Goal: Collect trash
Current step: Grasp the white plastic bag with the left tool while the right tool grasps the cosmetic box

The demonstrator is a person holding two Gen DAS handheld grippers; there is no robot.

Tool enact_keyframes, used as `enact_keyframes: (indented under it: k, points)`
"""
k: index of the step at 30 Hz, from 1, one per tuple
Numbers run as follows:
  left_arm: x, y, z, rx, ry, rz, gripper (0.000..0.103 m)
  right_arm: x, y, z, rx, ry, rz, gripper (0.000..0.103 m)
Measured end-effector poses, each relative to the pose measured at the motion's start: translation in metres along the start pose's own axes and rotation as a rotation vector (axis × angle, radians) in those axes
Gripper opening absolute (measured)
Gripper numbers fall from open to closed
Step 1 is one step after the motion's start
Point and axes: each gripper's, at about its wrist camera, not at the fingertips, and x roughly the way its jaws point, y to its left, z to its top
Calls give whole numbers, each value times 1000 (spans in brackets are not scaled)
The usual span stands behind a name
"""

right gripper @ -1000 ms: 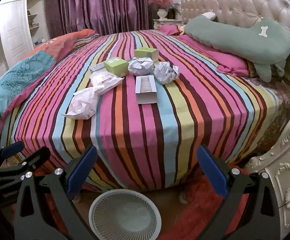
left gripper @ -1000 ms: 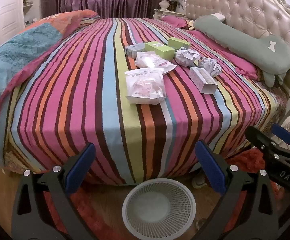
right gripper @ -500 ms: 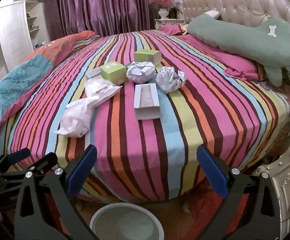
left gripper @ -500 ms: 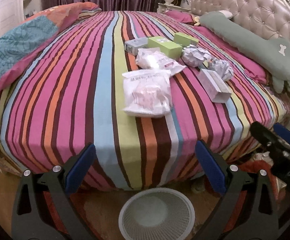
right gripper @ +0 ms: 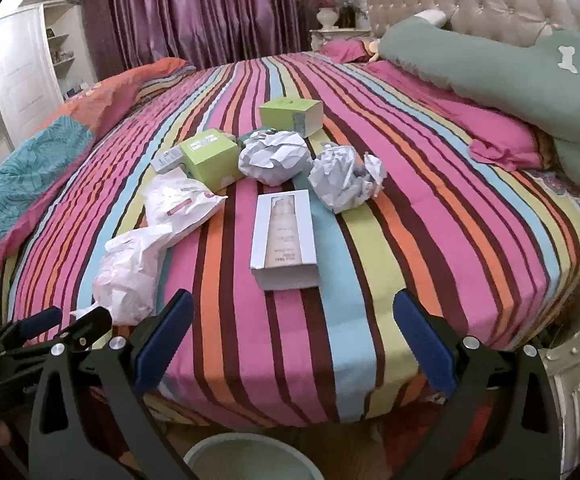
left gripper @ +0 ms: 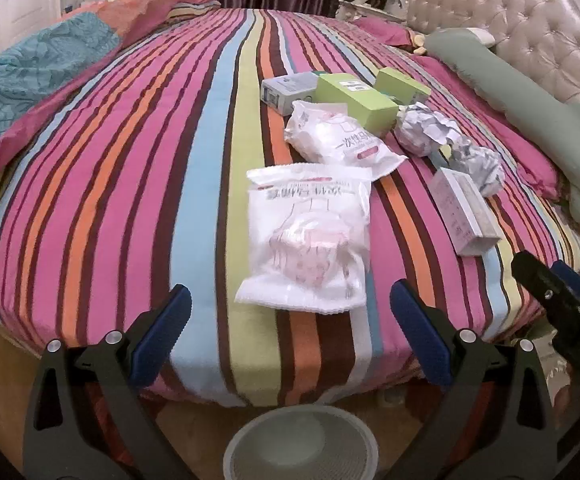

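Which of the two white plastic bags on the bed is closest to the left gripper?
The flat white bag lying right in front of the left gripper, near the bed's edge. The other bag lies farther back, against the green box.

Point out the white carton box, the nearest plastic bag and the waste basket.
White carton box (right gripper: pixel 284 224): right wrist view, on its printed top face.
Nearest plastic bag (left gripper: pixel 310 236): left wrist view, on the middle of its clear front.
Waste basket (left gripper: pixel 230 452): left wrist view, on its left rim.
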Motion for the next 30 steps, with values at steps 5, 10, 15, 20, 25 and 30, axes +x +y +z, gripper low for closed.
enact_keyframes:
  k: [5, 10, 15, 20, 25, 30]
  points:
    - [19, -8, 9, 16, 21, 10, 97, 19, 3, 13, -7, 22, 14, 95]
    - [35, -10, 14, 9, 48, 22, 97, 38, 1, 22, -20, 49, -7, 95]
    - [47, -11, 21, -2, 58, 30, 97, 56, -3, 26, -20, 80, -20, 95]
    - [58, -13, 28, 19, 60, 70, 97, 66, -6, 27, 6, 115, 4, 91]
    - [62, -16, 32, 44, 53, 94, 94, 73, 0, 30, -27, 111, -15, 83]
    - [62, -15, 34, 65, 35, 125, 76, 76, 1, 34, -60, 105, -42, 48]
